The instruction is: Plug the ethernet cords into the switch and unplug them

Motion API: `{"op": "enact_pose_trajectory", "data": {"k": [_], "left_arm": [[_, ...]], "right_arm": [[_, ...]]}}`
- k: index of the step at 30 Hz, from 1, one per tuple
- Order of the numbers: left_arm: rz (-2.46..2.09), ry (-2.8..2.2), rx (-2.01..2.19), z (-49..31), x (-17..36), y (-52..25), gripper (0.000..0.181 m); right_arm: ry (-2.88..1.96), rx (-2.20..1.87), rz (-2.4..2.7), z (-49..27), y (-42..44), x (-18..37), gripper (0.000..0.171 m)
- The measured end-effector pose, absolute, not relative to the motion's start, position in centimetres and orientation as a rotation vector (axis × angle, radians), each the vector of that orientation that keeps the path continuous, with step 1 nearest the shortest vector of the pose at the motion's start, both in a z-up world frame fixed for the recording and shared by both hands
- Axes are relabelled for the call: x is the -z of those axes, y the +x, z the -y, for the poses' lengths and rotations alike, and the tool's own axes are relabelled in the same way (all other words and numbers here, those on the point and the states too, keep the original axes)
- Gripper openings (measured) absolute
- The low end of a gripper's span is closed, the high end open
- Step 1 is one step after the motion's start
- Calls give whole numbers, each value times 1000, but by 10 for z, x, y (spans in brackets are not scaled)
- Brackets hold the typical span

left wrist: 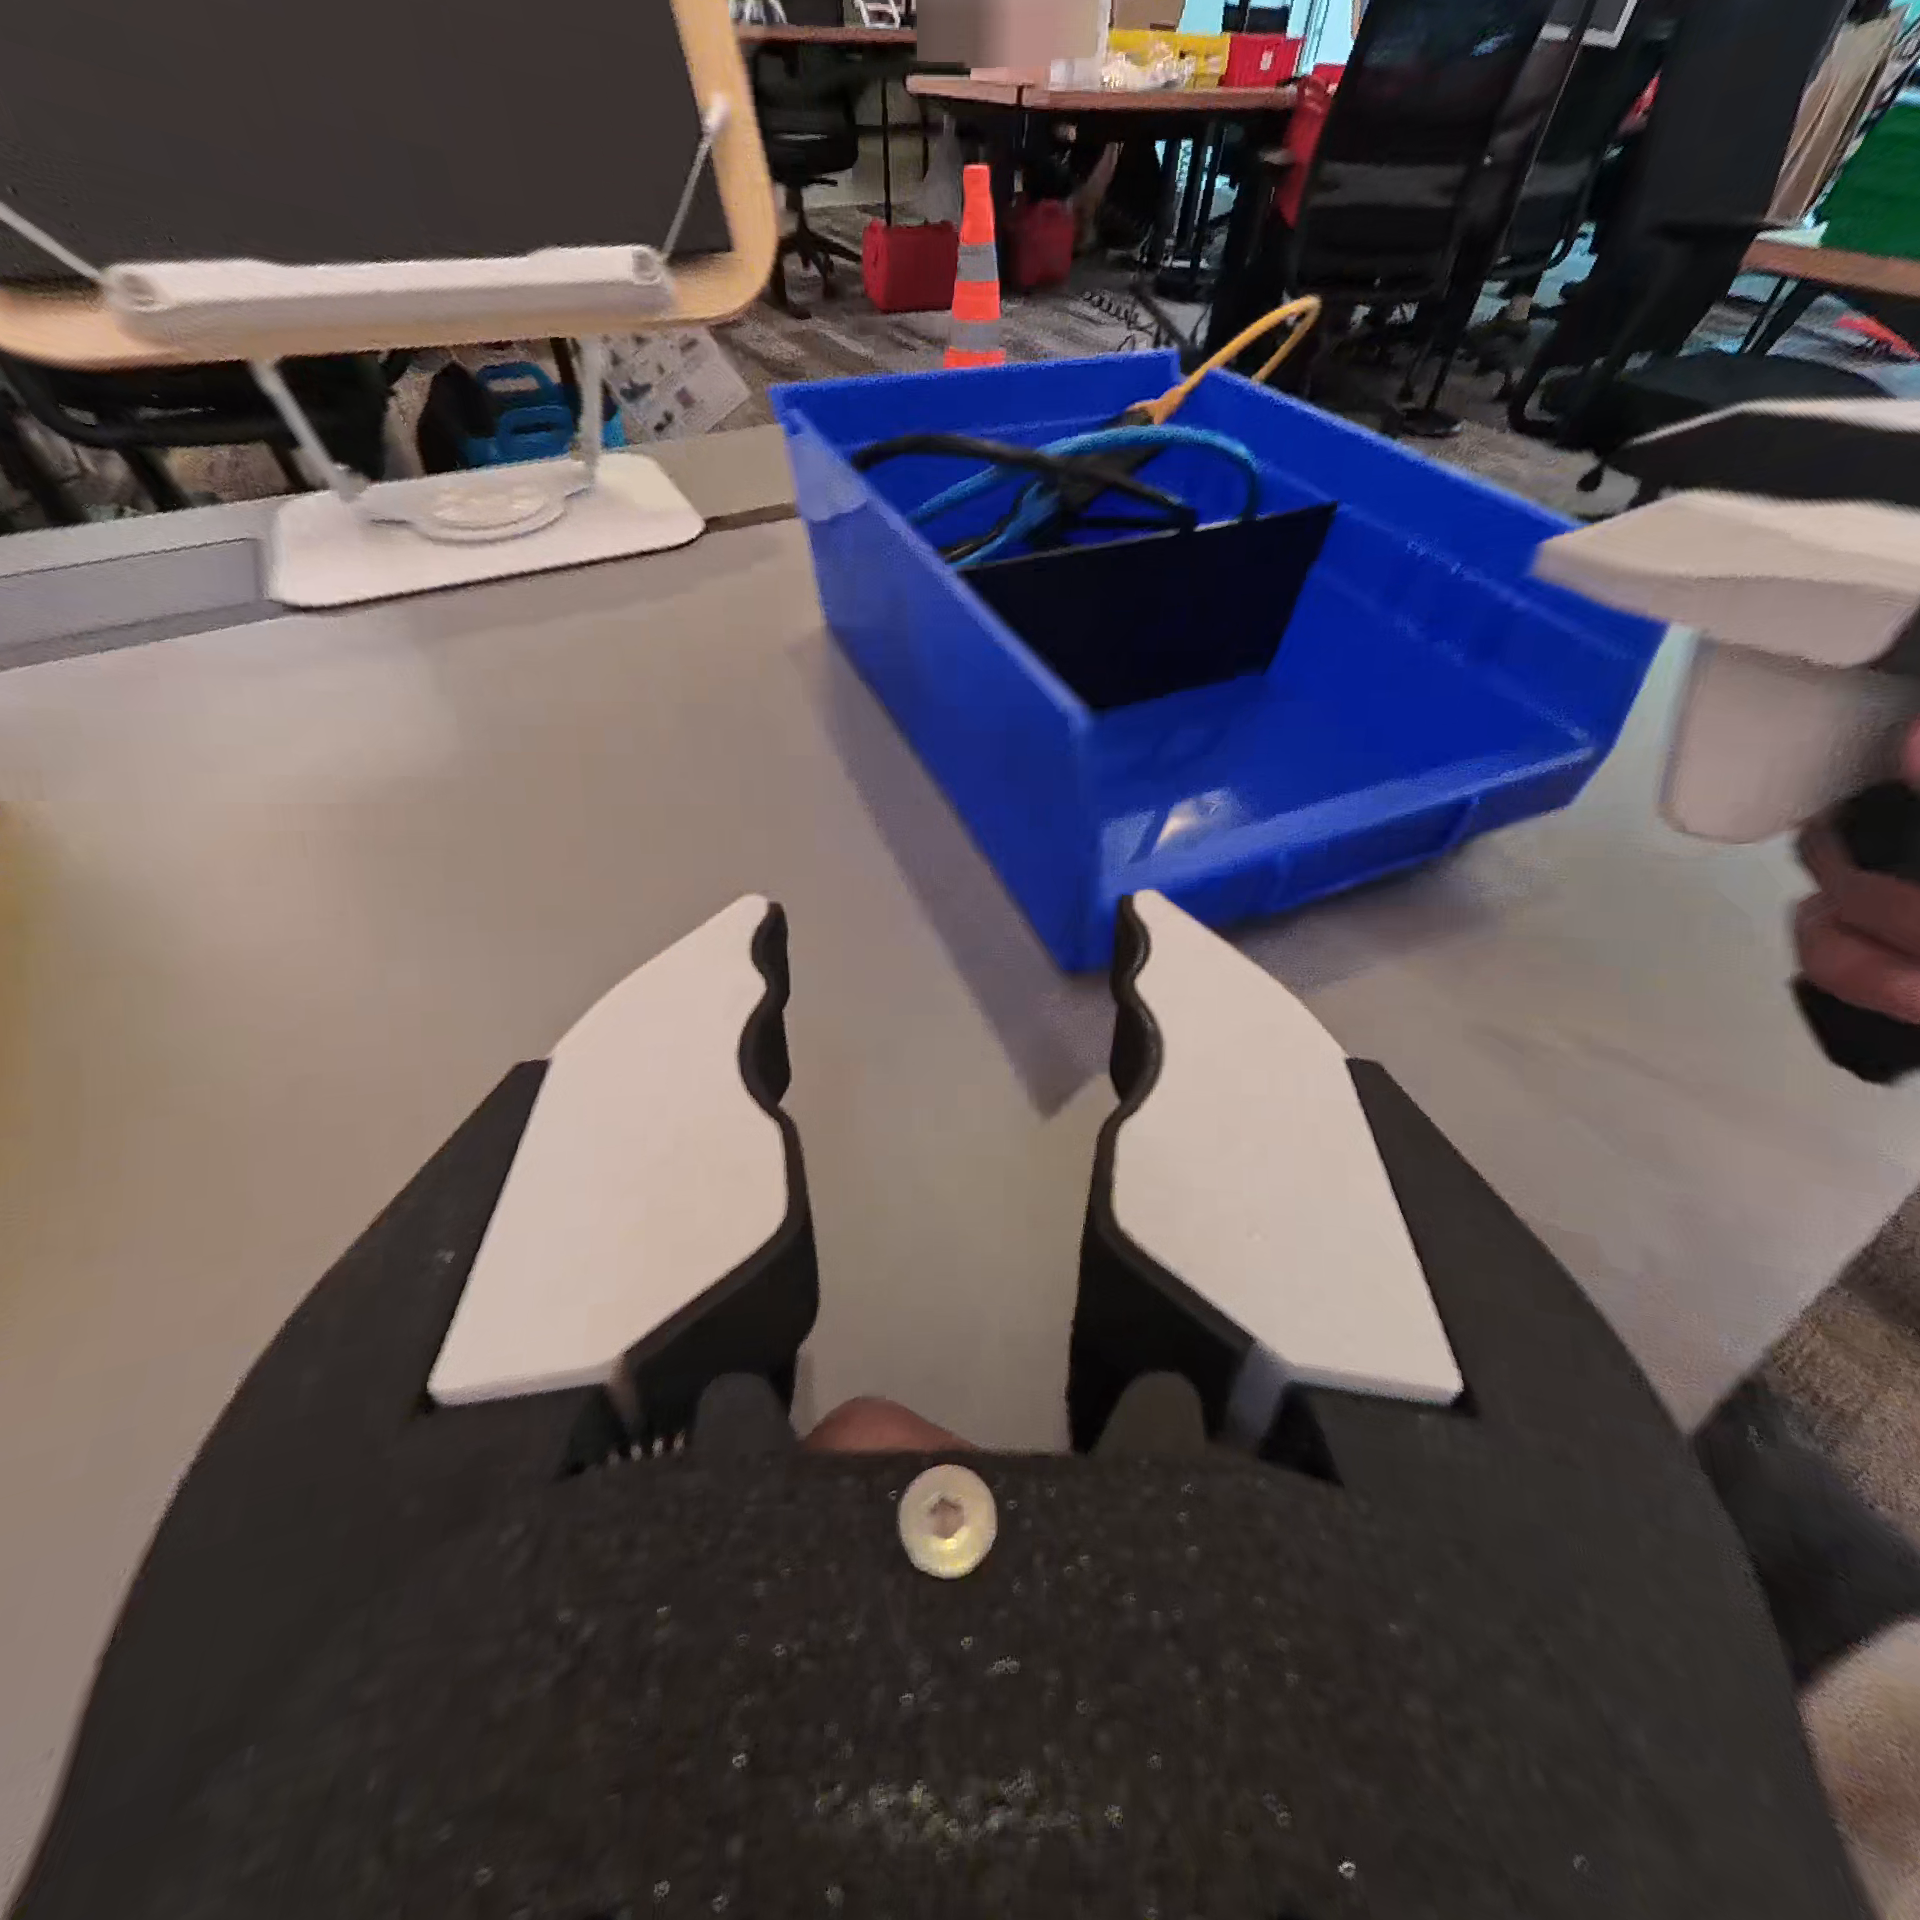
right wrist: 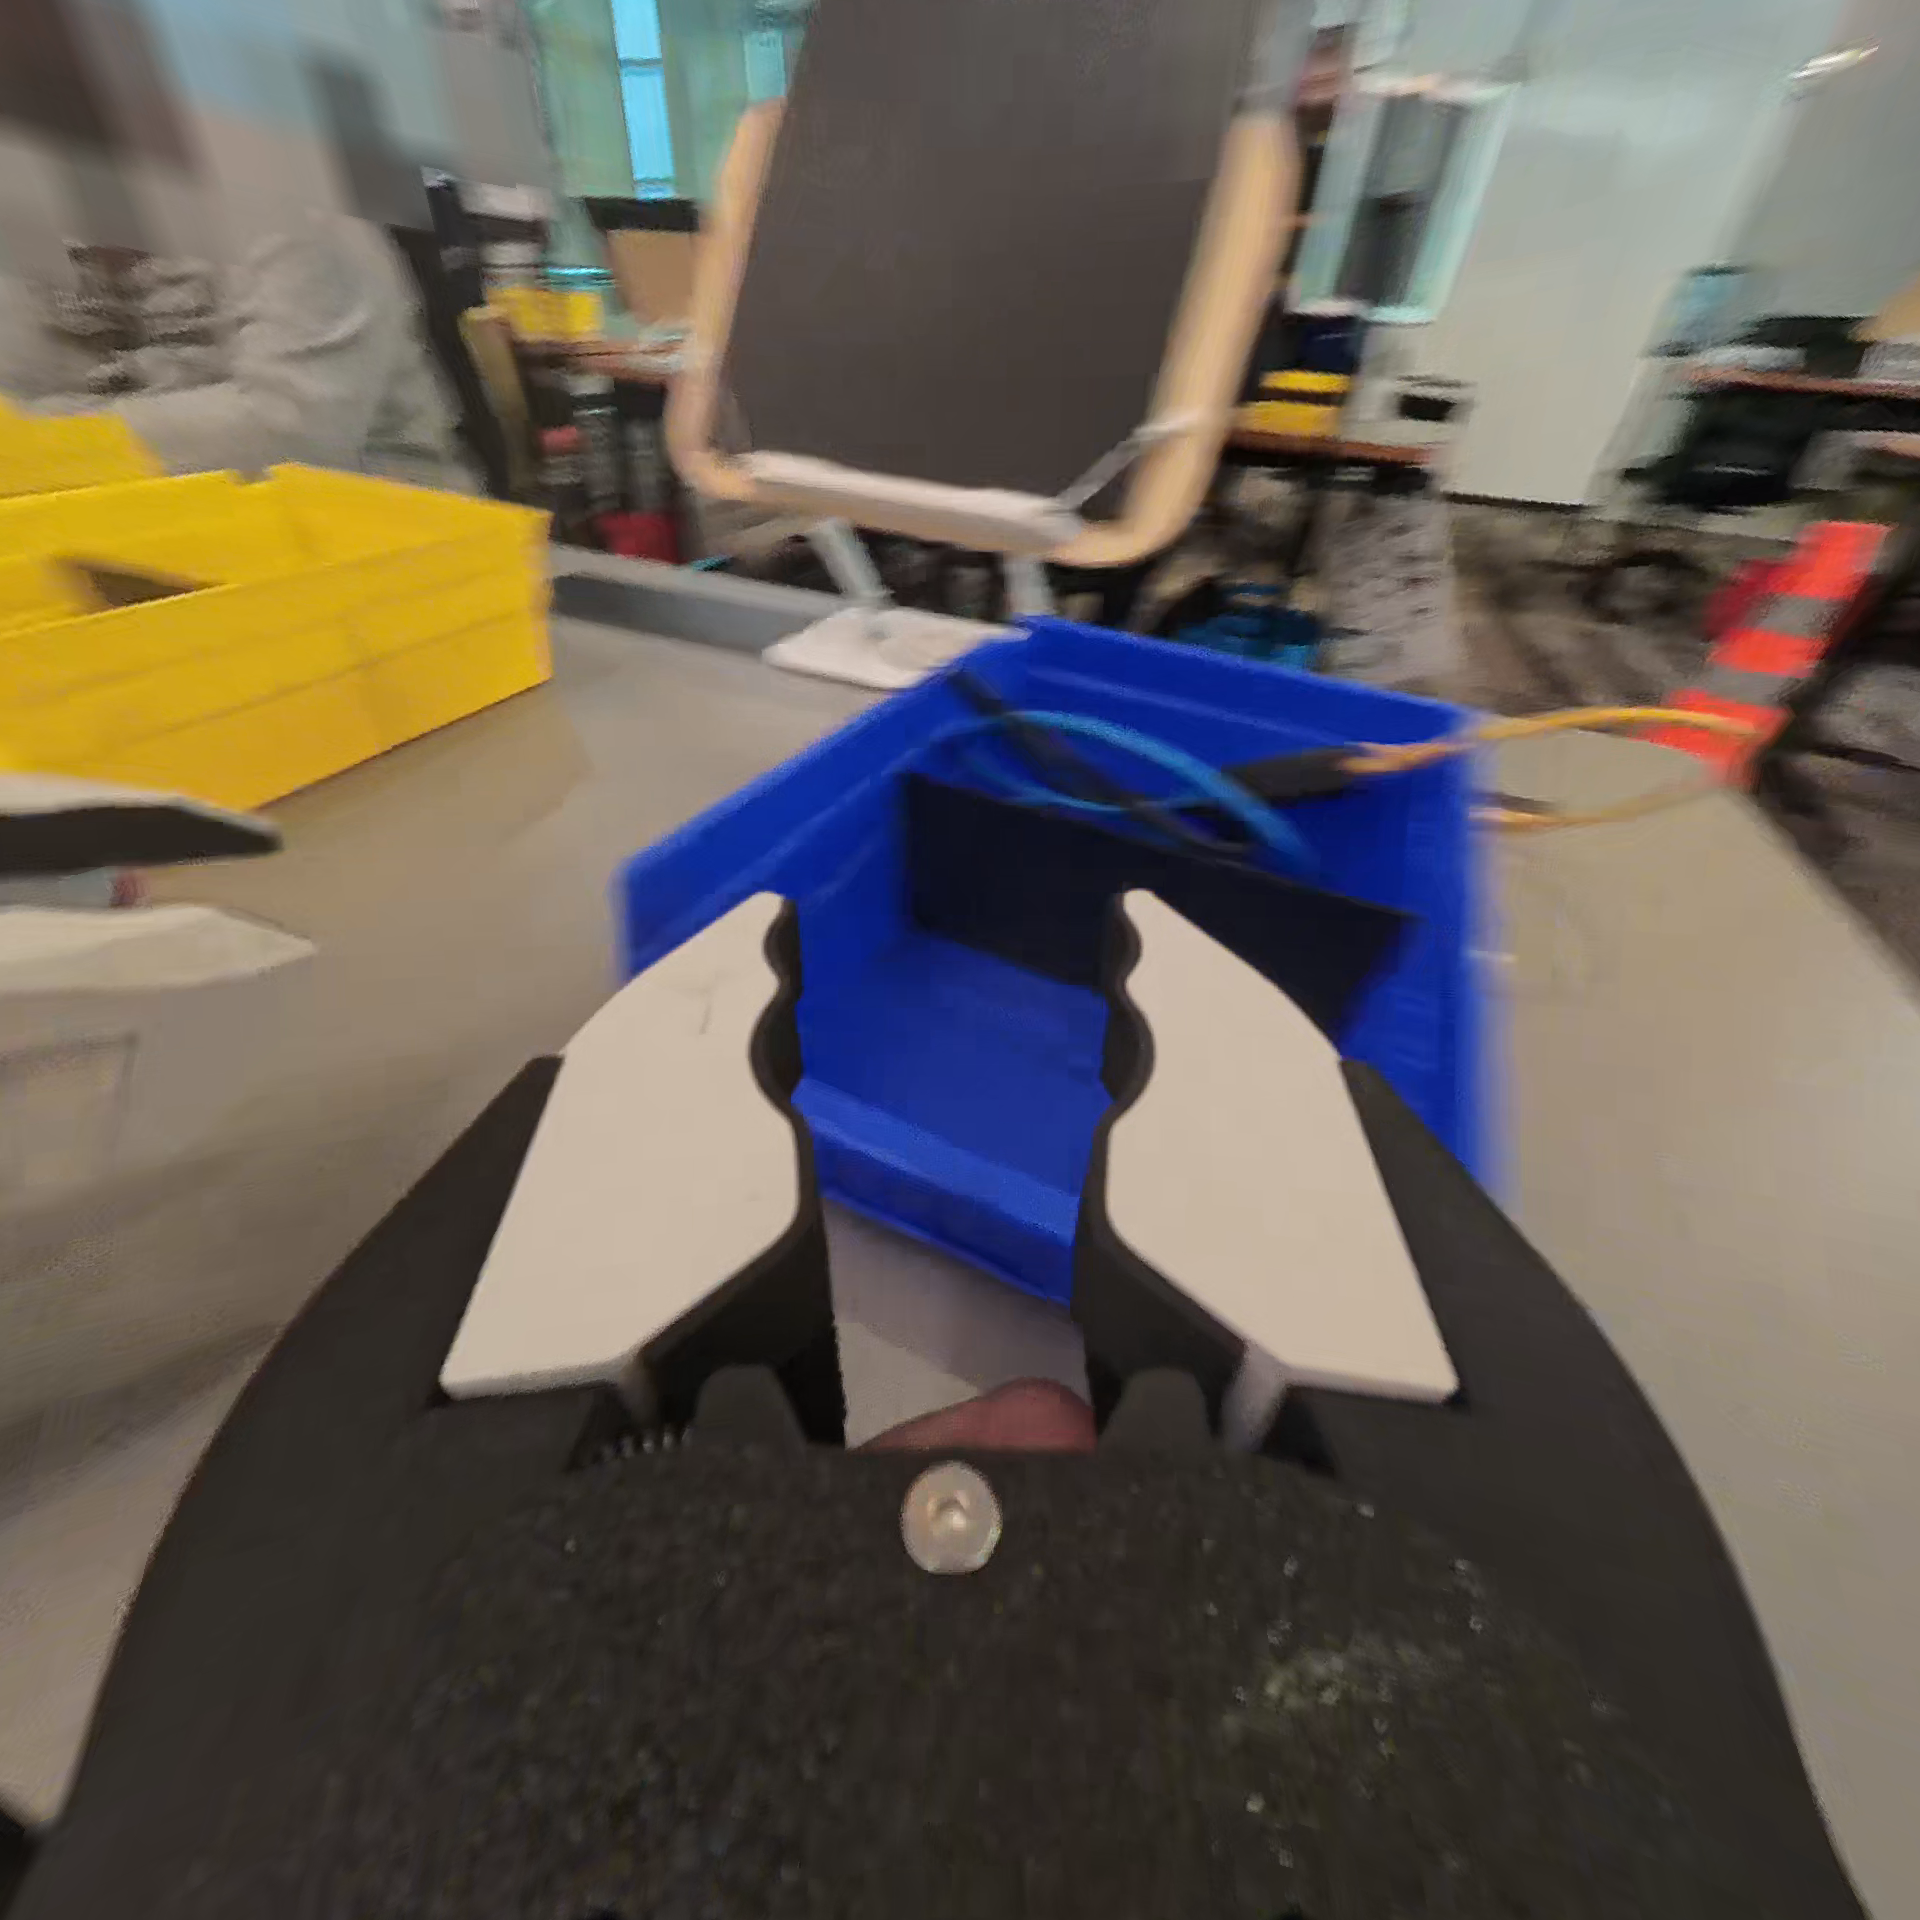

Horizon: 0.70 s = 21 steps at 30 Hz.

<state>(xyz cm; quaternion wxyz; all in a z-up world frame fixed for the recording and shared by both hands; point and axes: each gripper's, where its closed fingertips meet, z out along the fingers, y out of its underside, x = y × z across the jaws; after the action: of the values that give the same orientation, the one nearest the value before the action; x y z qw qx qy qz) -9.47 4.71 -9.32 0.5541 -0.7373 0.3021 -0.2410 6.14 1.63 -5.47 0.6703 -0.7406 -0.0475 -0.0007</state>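
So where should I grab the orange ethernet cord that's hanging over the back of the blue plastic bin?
Probably at the plug end of the orange ethernet cord, where it rests on the far rim of the blue plastic bin. Come from above: the plug is raised and exposed there, while the blue cord and the black cord tangle below.

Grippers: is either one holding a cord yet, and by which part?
Nothing is held. The left gripper and right gripper are both open and empty; the cords lie in the blue bin.
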Motion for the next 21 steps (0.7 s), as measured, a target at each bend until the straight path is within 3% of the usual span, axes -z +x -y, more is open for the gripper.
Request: {"op": "enact_pose_trajectory", "data": {"k": [4,6,8,10,14,21], "left_arm": [[-717,-1779,584,-66,106,-30,68],[-727,-1811,534,-80,116,-13,67],[-705,-1848,514,-93,120,-3,64],[-701,-1905,482,-105,130,1,50],[-699,-1967,451,-112,131,2,9],[-568,-1978,414,-123,117,-70,6]], "right_arm": [[-1672,56,-212,5,145,50,47],[-1713,40,-294,4,167,73,38],[-1810,14,-298,-5,168,104,42],[-1932,18,-288,-19,165,131,46],[-1989,93,-449,-33,173,142,5],[-1910,202,-264,-54,109,107,2]]}}
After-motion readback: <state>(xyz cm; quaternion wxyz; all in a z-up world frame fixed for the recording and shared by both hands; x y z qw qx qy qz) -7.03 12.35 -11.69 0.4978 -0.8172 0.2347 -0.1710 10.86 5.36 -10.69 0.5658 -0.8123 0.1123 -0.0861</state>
